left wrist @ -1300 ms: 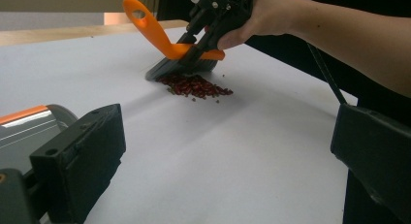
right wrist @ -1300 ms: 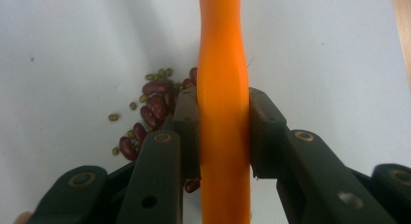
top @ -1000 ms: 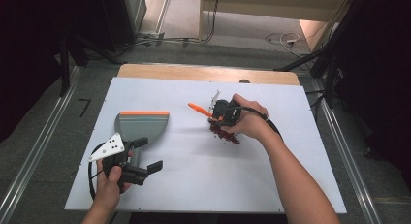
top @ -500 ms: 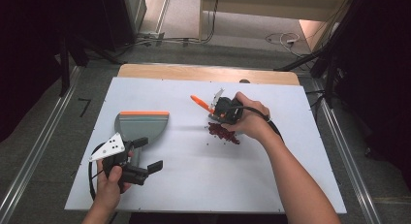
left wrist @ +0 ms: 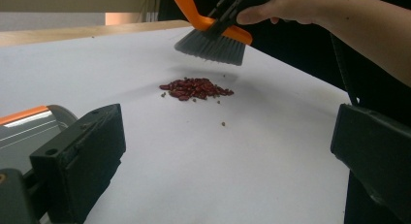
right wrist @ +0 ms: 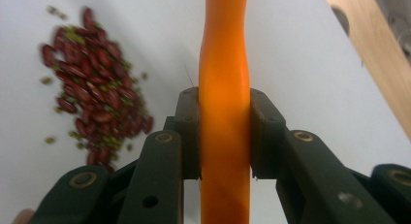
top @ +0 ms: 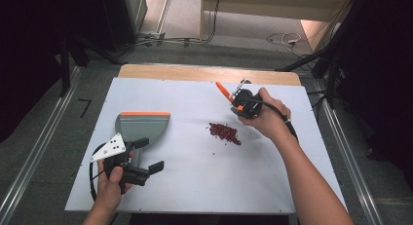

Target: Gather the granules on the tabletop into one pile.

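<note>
Right tongs (top: 237,99) pinching the orange handle of a small brush (left wrist: 213,42), one pad on each side of it, seen close up in the right gripper view (right wrist: 224,132). Brush held up in the air, gray bristles pointing down, not touching the table. A little pile of red beans (top: 224,133) on the white table (top: 195,186), just below and a bit to the side of the bristles. In the right gripper view, beans (right wrist: 94,88) to the left of the handle, with a few small green bits mixed in. A few loose bits lying near the pile, toward the left tongs.

Left tongs (top: 146,154) spread wide, with nothing between the two black pads. Held low at the near edge of the table, well apart from the beans. Pointed across the table at the pile and the brush, as seen in the left gripper view (left wrist: 228,151).

Gray dustpan (top: 142,127) with an orange edge, flat on the table, right beside the left tongs, on the far side of the hand. Well apart from the right tongs, with the bean pile in between.
</note>
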A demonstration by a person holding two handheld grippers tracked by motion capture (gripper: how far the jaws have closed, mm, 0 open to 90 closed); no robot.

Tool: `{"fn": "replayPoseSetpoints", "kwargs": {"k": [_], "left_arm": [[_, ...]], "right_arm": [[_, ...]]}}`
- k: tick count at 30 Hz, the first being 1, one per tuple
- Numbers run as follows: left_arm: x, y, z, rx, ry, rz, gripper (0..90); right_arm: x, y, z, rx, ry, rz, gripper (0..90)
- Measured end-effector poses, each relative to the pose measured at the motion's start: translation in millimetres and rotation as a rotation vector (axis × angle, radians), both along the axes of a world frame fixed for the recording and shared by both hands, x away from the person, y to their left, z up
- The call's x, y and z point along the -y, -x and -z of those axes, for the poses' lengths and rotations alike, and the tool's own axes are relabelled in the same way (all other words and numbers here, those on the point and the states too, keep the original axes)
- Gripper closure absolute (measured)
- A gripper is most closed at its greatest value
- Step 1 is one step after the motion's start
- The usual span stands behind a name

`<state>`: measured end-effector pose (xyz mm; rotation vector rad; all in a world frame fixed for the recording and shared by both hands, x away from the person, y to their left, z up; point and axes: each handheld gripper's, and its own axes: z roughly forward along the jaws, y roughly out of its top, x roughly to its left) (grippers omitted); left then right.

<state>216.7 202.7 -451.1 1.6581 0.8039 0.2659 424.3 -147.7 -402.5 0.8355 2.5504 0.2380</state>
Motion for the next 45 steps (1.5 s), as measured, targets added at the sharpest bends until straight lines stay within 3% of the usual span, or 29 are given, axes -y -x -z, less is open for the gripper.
{"fn": "replayPoseSetpoints", "kwargs": {"k": [4, 7, 8, 14, 18, 31, 36, 39, 45], "left_arm": [[0.4, -0.2, 0.0, 0.000, 0.001, 0.000, 0.3], [0.5, -0.4, 0.2, -0.001, -0.001, 0.001, 0.3], [0.2, -0.5, 0.4, -0.001, 0.001, 0.001, 0.3], [-1.3, -1.1, 0.5, -0.002, 0.006, -0.003, 0.3], [-1.8, -1.2, 0.5, -0.001, 0.008, -0.004, 0.3], [-2.2, -1.2, -0.1, -0.001, 0.008, -0.008, 0.3], [-2.8, -1.1, -0.3, -0.001, 0.007, -0.009, 0.3], [-2.7, -1.2, -0.1, 0.000, 0.008, -0.009, 0.3], [-3.1, -0.4, -0.8, -0.001, 0.008, -0.012, 0.3]], "right_arm": [[6.3, -5.7, 12.6, -0.027, 0.034, 0.090, 69.1], [6.0, -10.6, 22.0, -0.047, 0.018, 0.134, 69.0], [5.0, -11.8, 22.6, -0.053, -0.011, 0.152, 69.1], [-11.9, -12.3, 22.7, -0.087, -0.033, 0.226, 69.0], [-22.9, -9.4, 21.9, -0.100, -0.054, 0.210, 69.0], [-55.2, 0.3, 22.3, -0.108, -0.045, 0.155, 69.0], [-58.5, 1.8, 22.2, -0.110, -0.038, 0.133, 69.0], [-61.0, 5.0, 21.0, -0.126, -0.045, 0.090, 69.0], [-61.9, 5.6, 19.2, -0.115, -0.034, 0.074, 69.0]]}}
